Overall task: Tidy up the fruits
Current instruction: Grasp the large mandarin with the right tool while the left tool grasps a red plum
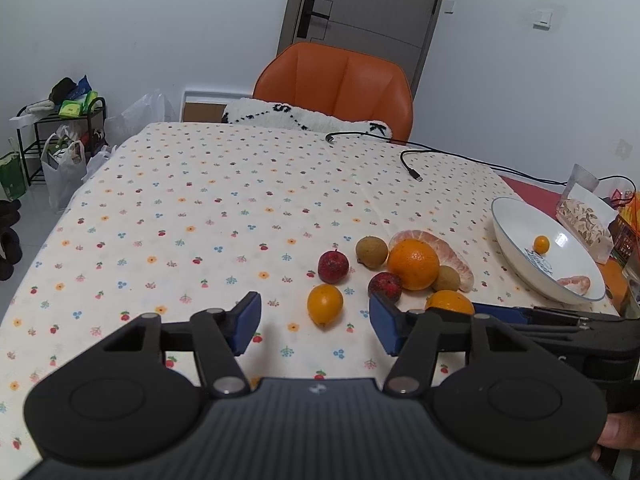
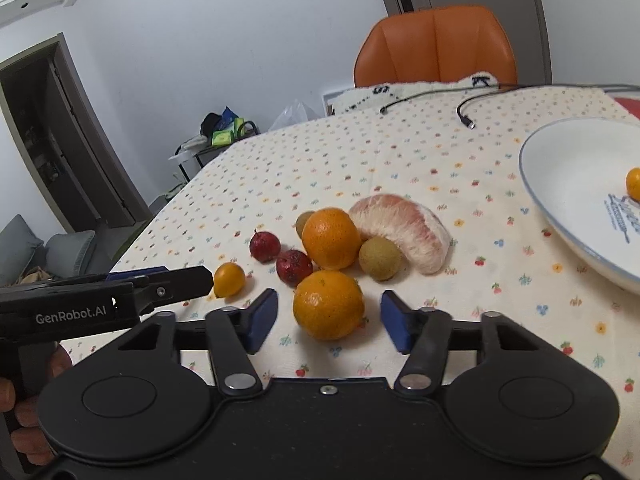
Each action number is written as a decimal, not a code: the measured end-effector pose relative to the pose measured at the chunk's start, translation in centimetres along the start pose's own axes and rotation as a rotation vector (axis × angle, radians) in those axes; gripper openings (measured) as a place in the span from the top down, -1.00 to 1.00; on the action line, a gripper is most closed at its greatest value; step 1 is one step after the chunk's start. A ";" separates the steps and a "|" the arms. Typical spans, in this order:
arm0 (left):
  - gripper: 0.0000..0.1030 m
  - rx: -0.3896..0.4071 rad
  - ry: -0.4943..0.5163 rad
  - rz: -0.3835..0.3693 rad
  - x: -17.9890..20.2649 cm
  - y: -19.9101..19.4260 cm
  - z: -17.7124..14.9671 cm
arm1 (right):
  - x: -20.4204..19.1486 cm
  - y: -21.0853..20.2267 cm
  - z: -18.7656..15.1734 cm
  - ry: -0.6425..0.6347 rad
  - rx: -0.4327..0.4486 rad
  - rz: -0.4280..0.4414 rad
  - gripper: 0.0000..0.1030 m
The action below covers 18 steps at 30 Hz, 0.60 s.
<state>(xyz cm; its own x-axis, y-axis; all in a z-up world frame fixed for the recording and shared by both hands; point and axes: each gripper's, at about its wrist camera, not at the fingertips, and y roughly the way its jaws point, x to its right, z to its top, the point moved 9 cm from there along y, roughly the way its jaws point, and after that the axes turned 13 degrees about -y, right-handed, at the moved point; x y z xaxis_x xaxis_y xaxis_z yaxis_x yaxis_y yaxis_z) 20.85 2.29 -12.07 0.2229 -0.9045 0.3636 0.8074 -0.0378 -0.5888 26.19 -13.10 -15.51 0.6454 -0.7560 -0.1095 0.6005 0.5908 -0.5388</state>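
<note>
The nearest orange (image 2: 328, 305) lies on the desk (image 2: 360, 152), between the open jaws of the right gripper (image 2: 329, 320) without touching either blue pad. Its skin is bright, dimpled and round. Just behind it are a second orange (image 2: 331, 238), two dark red fruits (image 2: 294, 267) (image 2: 265, 246), two brown-green round fruits (image 2: 379, 258) (image 1: 372, 252) and a peeled pomelo segment (image 2: 404, 230), all packed close, several touching.

A small yellow-orange fruit (image 1: 325, 305) lies slightly apart from the cluster, ahead of the left gripper (image 1: 315, 322), whose jaws are also spread wide and hold nothing.

The white bowl (image 1: 516, 236) stands to the right of the pile, well apart. It already holds one small orange fruit (image 1: 541, 245) and a pink segment piece (image 1: 574, 283).

Hazards, judged from this layout:
- Round fruit may roll out as the jaws close, because the orange is smooth and sits free on cloth.
- The left jaw of the right gripper is near the dark red fruit; an advance could push it and disturb the cluster.
- The two grippers are side by side and close; simultaneous closing risks a collision.
- The soft pomelo segment would likely crush under a firm grip.
</note>
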 end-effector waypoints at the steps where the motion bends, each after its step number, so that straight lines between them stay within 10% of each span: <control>1: -0.09 -0.002 0.000 -0.001 0.1 0.1 0.0 | 0.1 0.1 0.0 0.003 -0.004 0.004 0.28; 18: 0.19 -0.022 0.046 -0.052 3.7 2.0 -0.2 | 2.7 -2.3 -0.1 0.046 0.033 -0.016 0.30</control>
<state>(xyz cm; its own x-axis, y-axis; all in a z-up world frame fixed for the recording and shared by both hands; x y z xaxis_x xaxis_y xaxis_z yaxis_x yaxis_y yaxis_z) 23.18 -1.25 -12.06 0.1552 -0.9196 0.3608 0.8047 -0.0942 -0.5862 26.50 -16.49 -14.60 0.6140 -0.7768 -0.1398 0.6261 0.5872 -0.5130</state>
